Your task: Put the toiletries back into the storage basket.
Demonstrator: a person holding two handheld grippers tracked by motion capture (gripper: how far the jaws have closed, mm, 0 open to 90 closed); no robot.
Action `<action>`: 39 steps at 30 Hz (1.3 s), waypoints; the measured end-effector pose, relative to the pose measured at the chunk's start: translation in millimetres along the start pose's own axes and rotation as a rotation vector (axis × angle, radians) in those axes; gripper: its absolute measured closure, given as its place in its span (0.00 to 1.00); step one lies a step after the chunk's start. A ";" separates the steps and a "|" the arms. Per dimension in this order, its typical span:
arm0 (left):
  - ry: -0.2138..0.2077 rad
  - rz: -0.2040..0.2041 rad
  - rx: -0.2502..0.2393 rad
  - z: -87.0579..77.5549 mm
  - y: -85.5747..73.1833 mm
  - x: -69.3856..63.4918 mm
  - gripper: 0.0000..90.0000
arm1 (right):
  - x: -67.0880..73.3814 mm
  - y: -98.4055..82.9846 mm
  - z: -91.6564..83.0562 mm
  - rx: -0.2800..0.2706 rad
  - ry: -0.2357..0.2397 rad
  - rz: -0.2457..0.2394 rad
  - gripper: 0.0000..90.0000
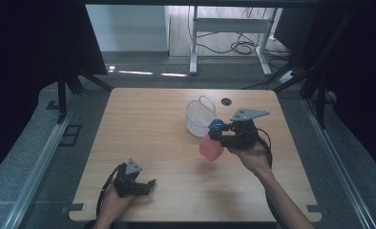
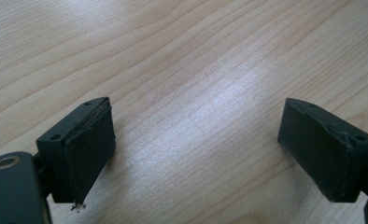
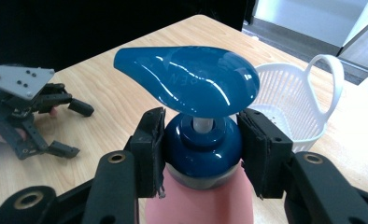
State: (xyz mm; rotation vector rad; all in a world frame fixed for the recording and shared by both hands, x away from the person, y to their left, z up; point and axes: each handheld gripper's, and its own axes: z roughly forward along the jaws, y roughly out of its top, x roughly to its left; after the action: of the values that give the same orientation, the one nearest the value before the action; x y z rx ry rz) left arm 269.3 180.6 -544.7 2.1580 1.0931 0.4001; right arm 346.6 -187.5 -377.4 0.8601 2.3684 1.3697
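A pink pump bottle [image 1: 210, 147] with a blue pump head [image 3: 189, 80] hangs above the table, just in front of a white plastic basket [image 1: 200, 117]. My right gripper [image 1: 218, 132] is shut on the bottle's blue collar [image 3: 201, 150], its pads pressing both sides. The basket [image 3: 292, 103] stands behind and to the right of the bottle in the right gripper view. Near the table's front left my left gripper [image 1: 150, 186] rests low, jaws wide apart with bare wood between them [image 2: 196, 140].
The wooden table [image 1: 143, 124] has a dark cable hole [image 1: 226, 101] at the back, behind the basket. Beyond the far edge stand white desk legs [image 1: 193, 47] and floor cables. Black curtains hang at both sides.
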 end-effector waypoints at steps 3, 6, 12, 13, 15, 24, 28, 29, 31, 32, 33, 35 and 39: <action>0.000 0.002 0.002 -0.1 0.0 0.2 0.12 | -1.8 2.5 0.7 0.000 -0.005 -0.002 0.58; 0.000 0.000 0.000 0.0 0.0 0.0 0.12 | -5.6 7.0 2.2 -0.001 -0.015 0.000 0.58; 0.000 0.002 0.002 -0.1 0.0 0.2 0.12 | -10.6 15.6 3.1 -0.008 -0.026 0.005 0.58; 0.000 0.000 -0.001 0.1 0.0 0.0 0.12 | -11.4 17.1 3.2 -0.009 -0.028 0.006 0.58; 0.000 0.000 0.000 0.0 0.0 0.0 0.12 | -13.1 19.9 3.4 -0.012 -0.032 0.006 0.58; 0.000 0.002 0.001 -0.1 0.0 0.1 0.12 | -19.6 32.3 5.2 -0.020 -0.053 0.006 0.58; 0.000 0.001 0.000 0.0 0.0 0.1 0.12 | -20.9 36.2 6.3 -0.029 -0.054 0.007 0.58; 0.000 0.001 0.001 0.0 0.0 0.1 0.12 | -21.3 37.4 6.9 -0.030 -0.055 0.009 0.58; 0.001 0.002 0.002 -0.1 0.0 0.2 0.12 | -23.1 42.2 9.1 -0.034 -0.063 0.007 0.58; 0.001 0.000 0.002 -0.1 0.0 0.0 0.12 | -23.6 44.1 9.9 -0.034 -0.065 0.010 0.58; 0.001 0.000 0.002 -0.1 0.0 0.0 0.12 | -23.6 44.1 9.9 -0.034 -0.065 0.010 0.58; 0.001 0.002 0.000 0.1 0.0 0.2 0.12 | -24.9 47.9 11.7 -0.036 -0.070 0.006 0.58; -0.001 0.001 0.000 0.1 0.0 0.2 0.12 | -27.6 57.1 16.1 -0.031 -0.087 -0.009 0.58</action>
State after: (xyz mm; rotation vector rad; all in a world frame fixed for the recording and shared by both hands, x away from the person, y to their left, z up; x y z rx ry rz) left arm 269.5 180.7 -544.8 2.1584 1.0922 0.3995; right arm 396.7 -171.9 -338.5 0.8808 2.2779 1.3338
